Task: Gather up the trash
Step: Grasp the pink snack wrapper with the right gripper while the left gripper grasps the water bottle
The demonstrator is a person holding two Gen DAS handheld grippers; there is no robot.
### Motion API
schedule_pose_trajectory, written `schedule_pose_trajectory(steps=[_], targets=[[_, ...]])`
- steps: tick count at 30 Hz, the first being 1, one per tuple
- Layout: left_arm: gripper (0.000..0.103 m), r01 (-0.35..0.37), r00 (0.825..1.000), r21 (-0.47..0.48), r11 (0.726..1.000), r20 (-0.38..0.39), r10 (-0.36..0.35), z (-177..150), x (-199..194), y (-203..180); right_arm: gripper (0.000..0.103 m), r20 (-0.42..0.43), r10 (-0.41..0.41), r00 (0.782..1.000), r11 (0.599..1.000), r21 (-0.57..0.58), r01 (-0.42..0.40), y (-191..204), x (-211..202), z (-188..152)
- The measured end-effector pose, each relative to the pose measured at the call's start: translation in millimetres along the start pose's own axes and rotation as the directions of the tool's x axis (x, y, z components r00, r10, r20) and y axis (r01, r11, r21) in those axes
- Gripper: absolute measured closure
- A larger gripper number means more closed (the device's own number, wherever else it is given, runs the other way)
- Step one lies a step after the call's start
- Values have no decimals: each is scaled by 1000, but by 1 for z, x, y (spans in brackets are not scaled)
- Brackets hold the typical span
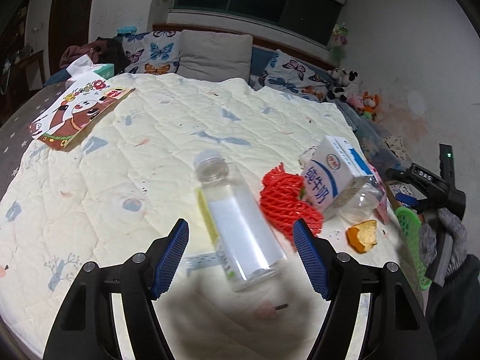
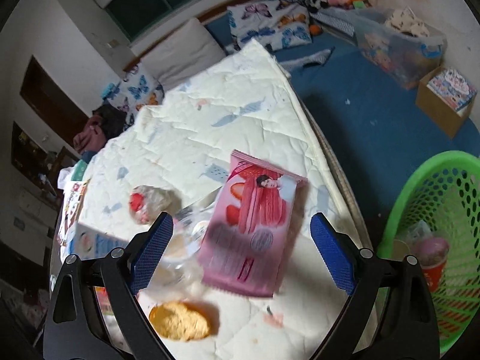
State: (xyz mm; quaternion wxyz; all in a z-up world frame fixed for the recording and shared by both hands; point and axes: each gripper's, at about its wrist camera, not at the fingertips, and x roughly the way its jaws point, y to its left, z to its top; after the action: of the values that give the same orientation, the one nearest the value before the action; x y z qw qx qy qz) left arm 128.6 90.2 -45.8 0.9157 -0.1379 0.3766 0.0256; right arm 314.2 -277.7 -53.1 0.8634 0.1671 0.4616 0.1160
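Observation:
Trash lies on a cream quilt (image 1: 150, 138) on a bed. In the left wrist view my left gripper (image 1: 241, 234) is open around a clear plastic bottle (image 1: 237, 219) lying on its side; the pads do not touch it. Right of it are a red foam net (image 1: 285, 201), a white milk carton (image 1: 333, 174) and an orange peel (image 1: 363, 235). In the right wrist view my right gripper (image 2: 241, 232) is open above a pink snack wrapper (image 2: 255, 228). Clear plastic packaging (image 2: 186, 240) and the orange peel (image 2: 178, 321) lie beside it.
A green mesh basket (image 2: 444, 198) with trash in it stands at the right, off the bed's edge; it also shows in the left wrist view (image 1: 412, 240). A picture book (image 1: 78, 114) lies far left. Pillows (image 1: 216, 54) and plush toys (image 1: 354, 90) line the headboard. A cardboard box (image 2: 447, 102) is on the blue floor.

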Motion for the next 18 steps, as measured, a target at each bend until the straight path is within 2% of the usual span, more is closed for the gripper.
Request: schedule_pose_trajectory(steps=[8,14,16,18], targets=[[32,-4,999,-8,1000,-34,4,-5,9,9,11,-55,-4,998,998,61,7,-10,27,9],[32,0,998,-22,1000,-60,-2,-8,16,12,26,-79,-18,997,996,88,24,-16,37,13],[32,2,998,-15,1000,-61,-3,-9,18,10,33,-72,-19,997,996,91,26,-17,35,14],[32,6,998,-5,1000,-64,-6,-10,19,8,46,-72,0,997,995,97,7,-18,33,14]])
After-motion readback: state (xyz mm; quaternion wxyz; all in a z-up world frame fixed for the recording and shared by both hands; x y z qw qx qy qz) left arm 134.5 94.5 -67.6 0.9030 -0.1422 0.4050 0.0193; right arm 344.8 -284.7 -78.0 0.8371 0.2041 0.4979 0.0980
